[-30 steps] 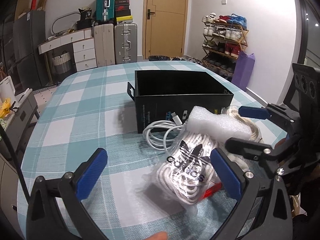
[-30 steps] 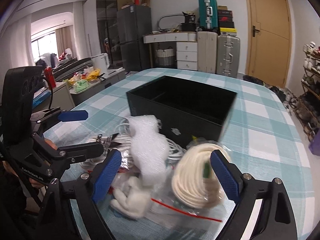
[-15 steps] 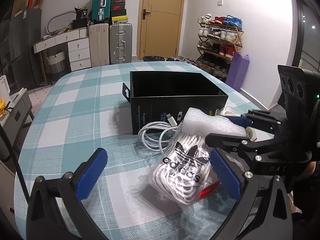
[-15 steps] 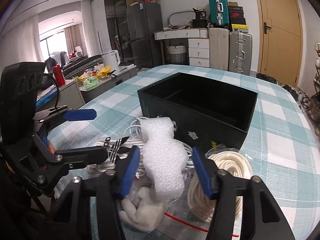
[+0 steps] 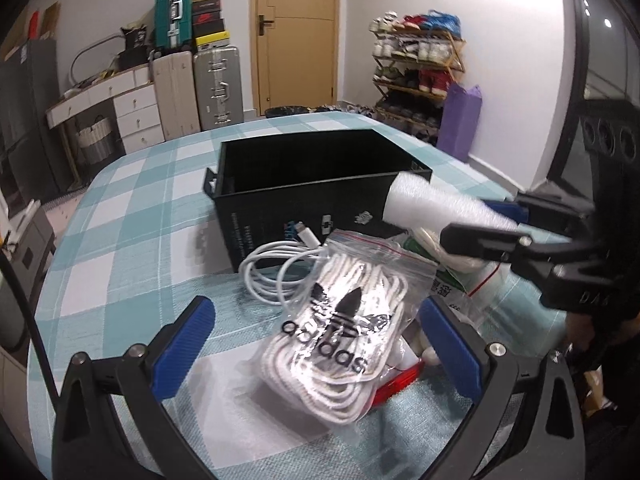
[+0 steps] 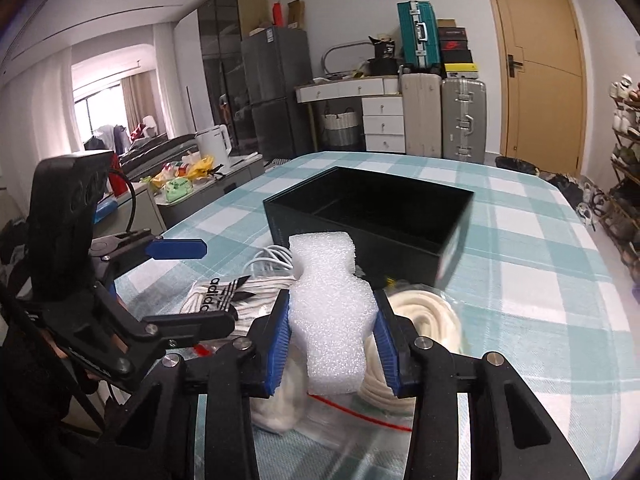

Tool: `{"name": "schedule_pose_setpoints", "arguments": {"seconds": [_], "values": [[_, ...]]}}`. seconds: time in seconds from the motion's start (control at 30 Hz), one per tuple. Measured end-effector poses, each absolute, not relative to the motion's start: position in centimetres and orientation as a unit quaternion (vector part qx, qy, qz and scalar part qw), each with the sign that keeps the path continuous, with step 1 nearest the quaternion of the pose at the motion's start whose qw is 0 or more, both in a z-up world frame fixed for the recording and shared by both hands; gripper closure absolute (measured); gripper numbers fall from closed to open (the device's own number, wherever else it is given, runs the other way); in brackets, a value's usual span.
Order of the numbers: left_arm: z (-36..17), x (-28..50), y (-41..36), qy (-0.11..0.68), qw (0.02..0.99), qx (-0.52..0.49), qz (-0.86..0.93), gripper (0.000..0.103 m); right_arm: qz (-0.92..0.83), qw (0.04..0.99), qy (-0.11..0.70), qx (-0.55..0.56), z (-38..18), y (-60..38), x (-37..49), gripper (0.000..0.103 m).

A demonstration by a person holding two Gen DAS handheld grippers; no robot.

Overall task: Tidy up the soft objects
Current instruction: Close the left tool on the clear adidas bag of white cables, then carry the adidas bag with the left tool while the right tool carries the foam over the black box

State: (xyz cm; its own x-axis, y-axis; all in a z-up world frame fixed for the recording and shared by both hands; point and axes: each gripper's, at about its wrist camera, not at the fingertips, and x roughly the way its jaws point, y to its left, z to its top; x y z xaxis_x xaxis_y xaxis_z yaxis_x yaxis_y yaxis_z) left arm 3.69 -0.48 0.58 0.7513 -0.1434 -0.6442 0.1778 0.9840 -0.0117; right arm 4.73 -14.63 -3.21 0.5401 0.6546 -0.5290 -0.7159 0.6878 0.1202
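The white foam piece (image 6: pixel 332 312), centre frame, is now clamped by the right gripper (image 6: pixel 332 344), jaws just closed. The left gripper (image 5: pixel 316 344) is held wide, empty. The black box (image 6: pixel 400 216) remains unfilled; the bagged laces (image 5: pixel 340 332) and cable (image 5: pixel 272 272) are left outside.

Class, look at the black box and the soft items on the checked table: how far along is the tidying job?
Done: nothing yet; the black box looks empty. In hand: the right gripper, its jaws having just closed, is shut on the white foam piece. Left: the bagged adidas laces, white cable and cream rope coil lie outside the box; the left gripper is open over the laces.
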Motion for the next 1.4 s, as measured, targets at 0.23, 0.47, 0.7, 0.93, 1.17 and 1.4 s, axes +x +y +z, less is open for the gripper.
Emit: {"name": "schedule_pose_setpoints", "arguments": {"seconds": [0.23, 0.47, 0.7, 0.93, 1.17, 1.4], "values": [[0.3, 4.2, -2.2, 0.349, 0.930, 0.080, -0.086, 0.007, 0.386, 0.878, 0.278, -0.046, -3.1, -15.5, 5.1, 0.064], [0.1, 4.2, -2.3, 0.360, 0.925, 0.074, -0.098, 0.030, 0.388, 0.877, 0.279, -0.042, -3.3, -15.7, 5.1, 0.064], [0.4, 3.6, -2.0, 0.356, 0.926, 0.070, -0.103, 0.056, 0.388, 0.877, 0.279, -0.042, -3.2, -15.7, 5.0, 0.064], [0.6, 2.9, -1.6, 0.349, 0.929, 0.057, -0.105, 0.064, 0.385, 0.880, 0.273, -0.047, -2.8, -15.6, 4.5, 0.064], [1.9, 2.7, -0.4, 0.330, 0.939, 0.014, -0.094, 0.064, 0.374, 0.887, 0.268, -0.046, -2.3, -16.1, 4.2, 0.064], [3.1, 3.3, 0.6, 0.316, 0.946, -0.018, -0.075, 0.064, 0.357, 0.896, 0.261, -0.044, -1.3, -16.6, 4.2, 0.064]]}}
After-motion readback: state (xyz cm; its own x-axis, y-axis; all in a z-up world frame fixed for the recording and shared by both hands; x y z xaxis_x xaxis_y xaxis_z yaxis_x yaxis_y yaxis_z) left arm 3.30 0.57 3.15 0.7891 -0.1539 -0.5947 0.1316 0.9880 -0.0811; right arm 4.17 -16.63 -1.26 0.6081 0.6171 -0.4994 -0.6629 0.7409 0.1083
